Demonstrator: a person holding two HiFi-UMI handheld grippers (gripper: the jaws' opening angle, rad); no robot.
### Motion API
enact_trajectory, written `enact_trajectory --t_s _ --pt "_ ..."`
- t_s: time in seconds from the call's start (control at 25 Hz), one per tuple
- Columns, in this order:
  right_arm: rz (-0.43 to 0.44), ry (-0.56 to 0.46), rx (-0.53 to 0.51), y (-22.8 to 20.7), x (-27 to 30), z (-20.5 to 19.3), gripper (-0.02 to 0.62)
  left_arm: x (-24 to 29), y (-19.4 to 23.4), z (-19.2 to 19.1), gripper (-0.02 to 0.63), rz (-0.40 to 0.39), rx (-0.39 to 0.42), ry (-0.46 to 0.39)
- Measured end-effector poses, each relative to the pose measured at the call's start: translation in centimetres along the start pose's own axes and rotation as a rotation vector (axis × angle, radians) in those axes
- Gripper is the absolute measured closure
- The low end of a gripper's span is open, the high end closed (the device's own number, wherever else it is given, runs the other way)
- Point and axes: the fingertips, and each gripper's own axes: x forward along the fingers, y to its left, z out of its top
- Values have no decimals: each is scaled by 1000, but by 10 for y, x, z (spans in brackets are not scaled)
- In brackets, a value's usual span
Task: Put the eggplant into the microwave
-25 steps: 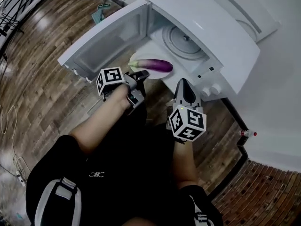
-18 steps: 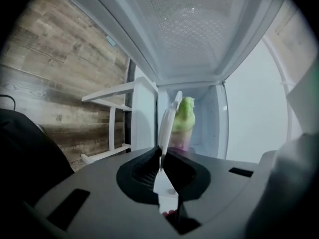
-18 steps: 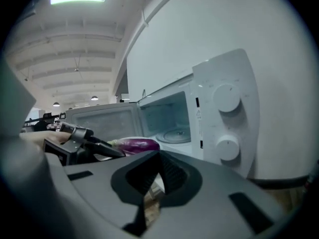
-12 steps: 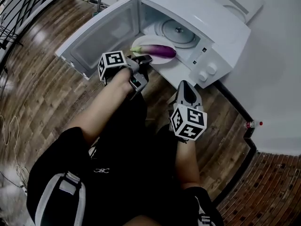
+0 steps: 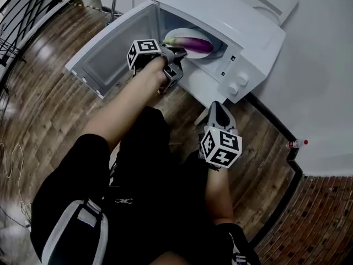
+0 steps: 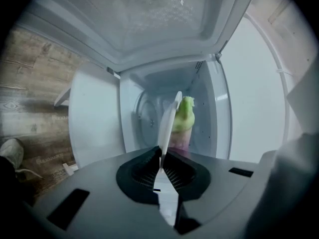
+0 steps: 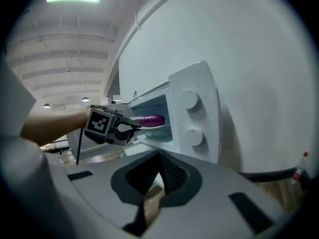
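A purple eggplant (image 5: 194,43) with a green stem end lies on a white plate (image 5: 172,36). My left gripper (image 5: 176,53) is shut on the plate's near rim and holds it level at the mouth of the white microwave (image 5: 246,27), whose door (image 5: 108,49) hangs open to the left. In the left gripper view the plate (image 6: 167,126) shows edge-on between the pads, with the eggplant (image 6: 183,117) beyond it and the cavity's glass turntable (image 6: 143,117) behind. In the right gripper view the eggplant (image 7: 149,119) is seen entering the cavity. My right gripper (image 5: 216,105) is shut on nothing, well short of the microwave.
The microwave stands on a wooden floor against a white wall, its two knobs (image 5: 235,87) on the right front panel. A small bottle with a red cap (image 5: 293,143) lies by the wall at the right. The person's legs fill the lower middle of the head view.
My left gripper has carried the plate with the eggplant up and forward, from outside the open door to the cavity's mouth. My right gripper has sunk a little and stays back.
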Motion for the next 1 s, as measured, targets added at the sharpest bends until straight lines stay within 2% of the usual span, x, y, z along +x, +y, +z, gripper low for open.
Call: enact_trajectory --t_s 0.16,0.48,0.84,1.0 --pt "-40 7 1 -10 -3 -4 583 29 -9 3 588 2 -6 34" --pt "-117 20 -2 -28 -12 -10 583 74 -5 14 586 28 -59 42" --pt "-135 30 10 -26 -17 -14 583 92 6 22 572 49 -153 42" --pt "-130 48 -17 -19 -23 -17 583 95 6 23 554 23 -248 62"
